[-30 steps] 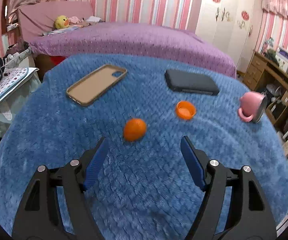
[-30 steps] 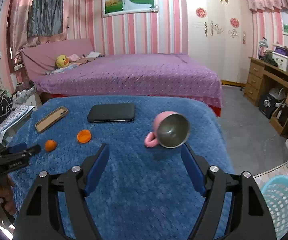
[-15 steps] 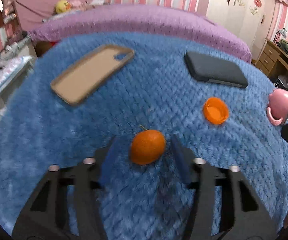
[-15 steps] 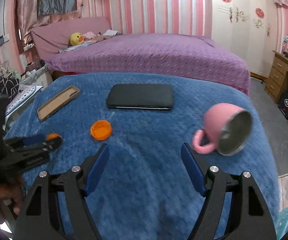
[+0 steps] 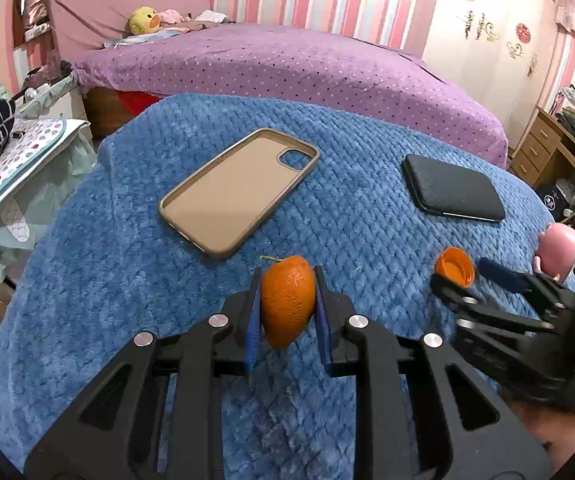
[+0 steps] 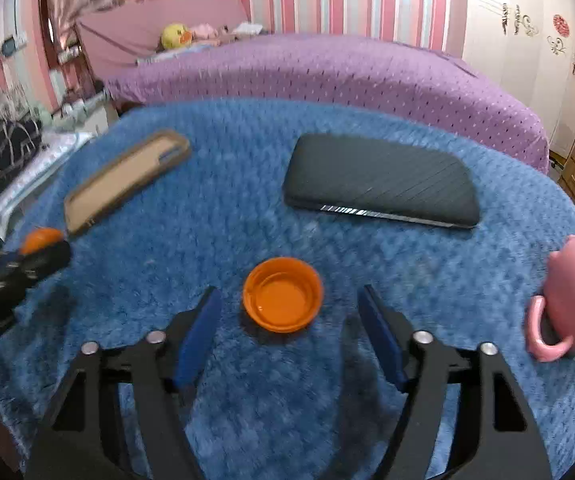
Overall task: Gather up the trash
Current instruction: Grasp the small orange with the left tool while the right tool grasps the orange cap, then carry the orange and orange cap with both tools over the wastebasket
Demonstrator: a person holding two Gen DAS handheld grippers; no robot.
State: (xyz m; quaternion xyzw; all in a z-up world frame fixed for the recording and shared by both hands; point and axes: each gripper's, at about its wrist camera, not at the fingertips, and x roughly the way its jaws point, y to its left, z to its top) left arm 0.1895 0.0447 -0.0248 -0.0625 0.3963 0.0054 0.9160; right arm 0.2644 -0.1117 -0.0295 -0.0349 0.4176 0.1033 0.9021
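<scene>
The left gripper (image 5: 285, 312) is pointing steeply down at the blue-blanketed table (image 5: 127, 300), and its fingers (image 5: 252, 320), having just been closing, are pressing on both sides of a small orange fruit (image 5: 287, 300) with a short stem, which is sitting between the pads. Just beyond those fingers a tan phone case (image 5: 239, 188) is lying open side up with nothing in it, and farther off to their right a black phone (image 5: 453, 188) is lying flat. The right gripper (image 6: 289, 336) is also angling down; its fingers (image 6: 197, 332) have just been narrowing but are standing apart, touching nothing, with an orange bottle cap (image 6: 282, 294) resting hollow side up and empty on the blanket between and just ahead of the tips. Well to the right of those fingers a pink mug (image 6: 567, 300) is lying on its side, its inside not visible. Part of a hand (image 5: 559, 432) is showing under the right gripper in the left wrist view.
</scene>
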